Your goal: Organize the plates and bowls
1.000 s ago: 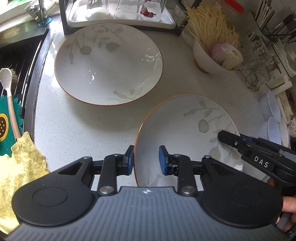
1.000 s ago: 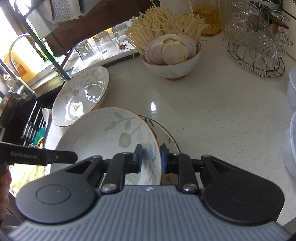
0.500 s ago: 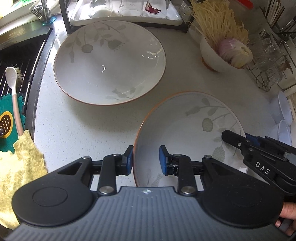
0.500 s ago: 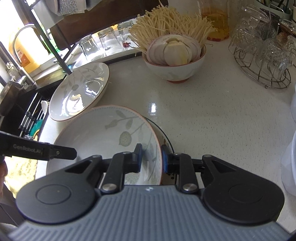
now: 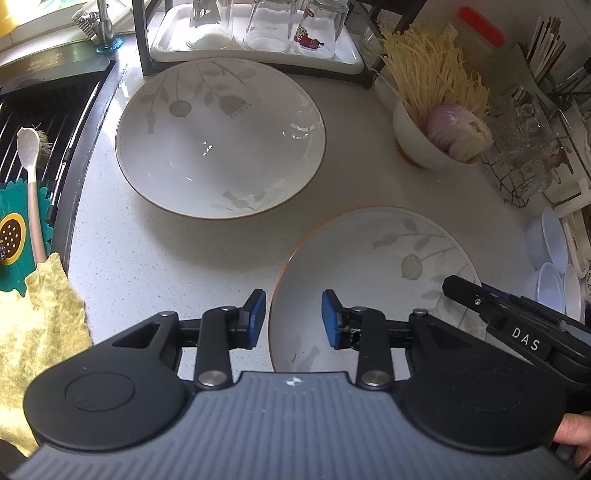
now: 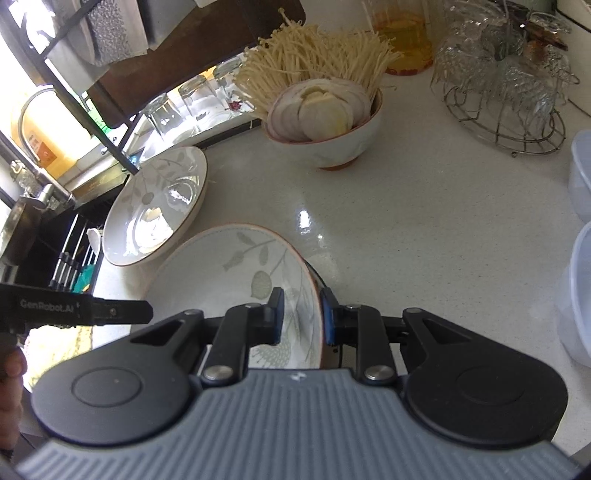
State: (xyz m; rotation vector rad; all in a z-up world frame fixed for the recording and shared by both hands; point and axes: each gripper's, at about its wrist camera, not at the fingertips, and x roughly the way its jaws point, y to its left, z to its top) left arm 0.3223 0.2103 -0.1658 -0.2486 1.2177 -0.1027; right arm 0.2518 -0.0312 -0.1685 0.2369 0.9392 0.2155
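From your left wrist camera, your left gripper (image 5: pixel 293 317) is released, its blue pads straddling the near rim of a leaf-patterned plate (image 5: pixel 373 266) without touching it. A second matching plate (image 5: pixel 221 136) sits farther back on the white counter (image 5: pixel 147 258), near a tray of glasses (image 5: pixel 255 33). From your right wrist camera, your right gripper (image 6: pixel 301 314) is clenched on the near plate's right rim, holding it tilted. A bowl of sliced onion (image 6: pixel 325 122) stands beyond, the other plate (image 6: pixel 155 206) to the left.
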